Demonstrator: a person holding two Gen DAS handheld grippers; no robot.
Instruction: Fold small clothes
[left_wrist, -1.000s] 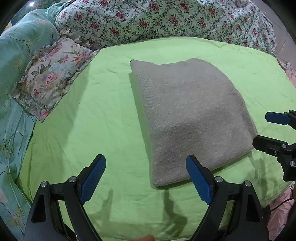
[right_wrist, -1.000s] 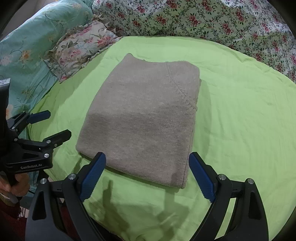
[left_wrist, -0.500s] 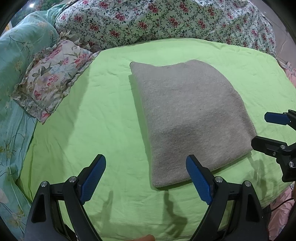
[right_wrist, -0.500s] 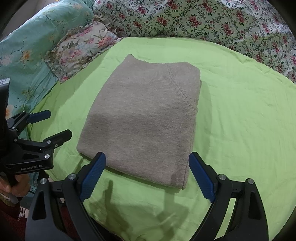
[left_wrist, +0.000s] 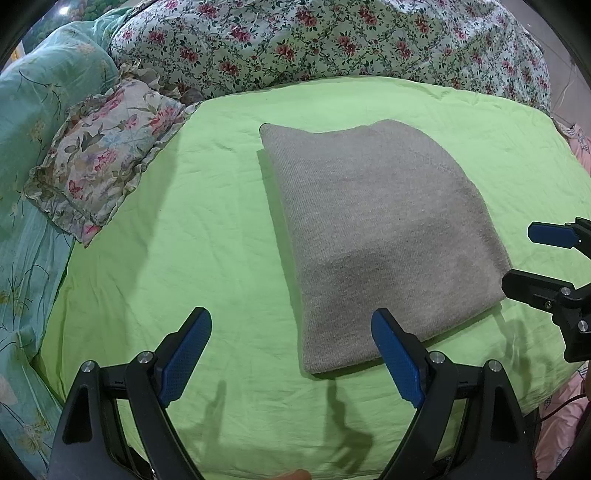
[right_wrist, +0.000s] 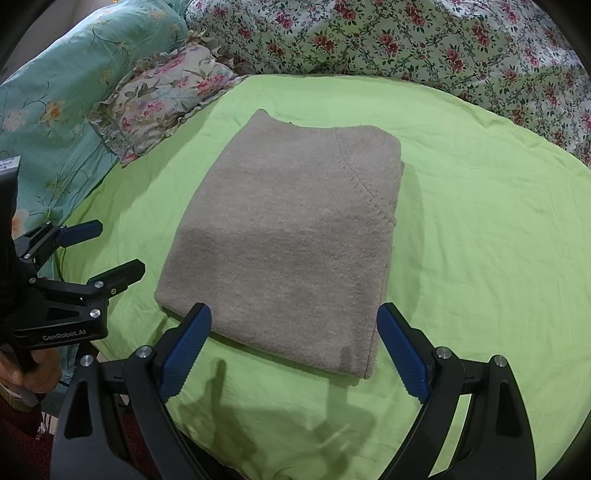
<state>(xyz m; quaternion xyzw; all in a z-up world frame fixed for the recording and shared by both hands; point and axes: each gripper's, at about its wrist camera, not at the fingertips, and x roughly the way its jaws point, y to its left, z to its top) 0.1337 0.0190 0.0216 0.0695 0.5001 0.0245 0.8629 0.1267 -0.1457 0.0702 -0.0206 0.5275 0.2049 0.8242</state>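
Centrally, folded grey knit (left_wrist: 384, 236) on green sheet (left_wrist: 207, 236), floral pillow (left_wrist: 103, 155), floral quilt (left_wrist: 332, 40)

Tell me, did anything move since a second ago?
No, nothing moved. The folded grey sweater lies in the same spot on the green sheet, and the left gripper and right gripper both stay open above it, holding nothing.

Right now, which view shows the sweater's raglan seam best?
Right wrist view: the diagonal seam runs clearly across the far right corner of the folded grey sweater, well lit. In the left wrist view the sweater shows whole, but the seam is faint.
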